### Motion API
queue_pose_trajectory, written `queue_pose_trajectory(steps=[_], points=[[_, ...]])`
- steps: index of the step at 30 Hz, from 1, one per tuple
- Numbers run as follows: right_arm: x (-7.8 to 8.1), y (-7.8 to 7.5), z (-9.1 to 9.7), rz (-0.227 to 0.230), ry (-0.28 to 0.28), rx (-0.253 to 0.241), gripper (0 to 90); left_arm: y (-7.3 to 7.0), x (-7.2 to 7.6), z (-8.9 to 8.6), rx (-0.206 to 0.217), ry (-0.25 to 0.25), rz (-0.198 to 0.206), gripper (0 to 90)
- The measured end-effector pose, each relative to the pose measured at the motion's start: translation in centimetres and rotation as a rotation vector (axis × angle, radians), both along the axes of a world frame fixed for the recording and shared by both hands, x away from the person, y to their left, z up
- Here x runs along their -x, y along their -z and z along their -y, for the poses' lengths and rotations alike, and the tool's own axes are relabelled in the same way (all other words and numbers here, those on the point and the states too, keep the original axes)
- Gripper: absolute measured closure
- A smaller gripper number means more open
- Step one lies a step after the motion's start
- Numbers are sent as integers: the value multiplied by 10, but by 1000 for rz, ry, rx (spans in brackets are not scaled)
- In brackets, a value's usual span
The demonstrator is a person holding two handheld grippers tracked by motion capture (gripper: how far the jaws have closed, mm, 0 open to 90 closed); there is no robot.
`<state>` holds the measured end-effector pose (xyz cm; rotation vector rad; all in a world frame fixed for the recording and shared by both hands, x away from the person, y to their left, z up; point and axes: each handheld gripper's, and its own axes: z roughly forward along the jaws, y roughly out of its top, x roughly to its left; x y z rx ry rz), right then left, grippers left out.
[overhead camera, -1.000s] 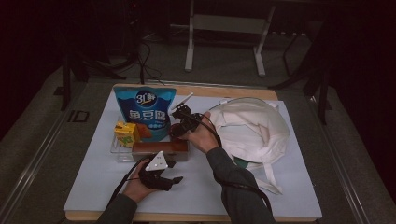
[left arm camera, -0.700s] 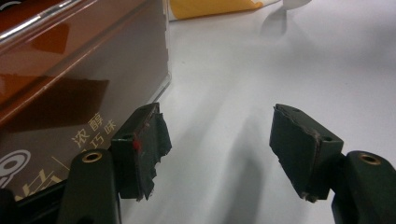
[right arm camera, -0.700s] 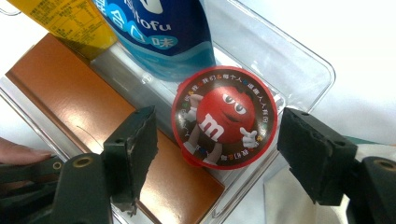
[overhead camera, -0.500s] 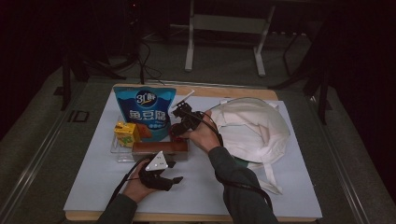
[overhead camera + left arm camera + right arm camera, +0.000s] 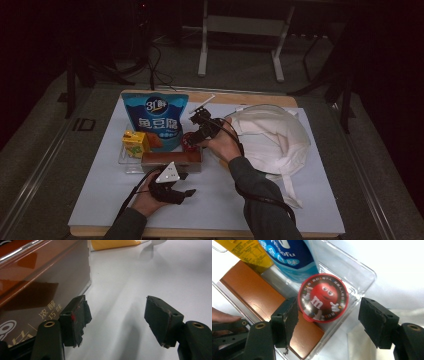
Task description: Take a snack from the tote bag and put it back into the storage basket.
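Nearest to me, the left gripper (image 5: 167,181) is resting on the white table cover (image 5: 100,200) just in front of the brown chocolate box (image 5: 171,161), its jaws standing spread with nothing between them; in the left gripper view one pad (image 5: 77,315) is sitting close beside the box's glossy side, and I cannot tell whether it is touching.

Further in, the right gripper (image 5: 328,320) is hovering over the red round candy tub (image 5: 323,298), which is lying in the corner of the clear plastic tray (image 5: 362,272), against the brown box and just below the blue snack bag (image 5: 156,120). Its jaws are spread on either side of the lid and have just been closing a little; the left pad is looking very near the rim, the right one is standing clear, so nothing is pinched yet.

I am judging the tub to be light, stiff and smooth-sided, likely to slip or roll if squeezed off-centre. Taking it across the widest part of the rim, pads square to the wall, is looking safest; the tray's thin wall may be crowding one jaw.

How deep the tub is I cannot make out, since its lid is facing the camera. The yellow carton (image 5: 135,142) is cut off in the right gripper view, and the white cloth bag (image 5: 272,137) beyond is hiding its own contents.
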<state>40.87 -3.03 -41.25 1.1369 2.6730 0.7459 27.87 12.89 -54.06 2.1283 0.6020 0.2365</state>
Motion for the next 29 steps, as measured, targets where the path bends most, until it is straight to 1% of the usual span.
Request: queue_pose_trajectory(steps=[8,14,21,22,24,27,29], points=[[0,-5,17,8,20,-1,326,0,0,0,1,-2,-2,345],[0,-5,31,8,34,-4,348,0,0,0,2,-4,-4,345],[3,-5,49,19,51,-16,367,0,0,0,1,-4,-5,345],[3,-5,49,19,51,-16,367,0,0,0,1,-4,-5,345],[4,-5,58,24,64,-17,367,0,-1,0,-2,-5,-4,345],[6,-4,67,24,75,-32,368,0,-1,0,-2,-4,-4,345],[8,-3,74,28,82,-33,368,0,-1,0,-3,-5,-4,345]])
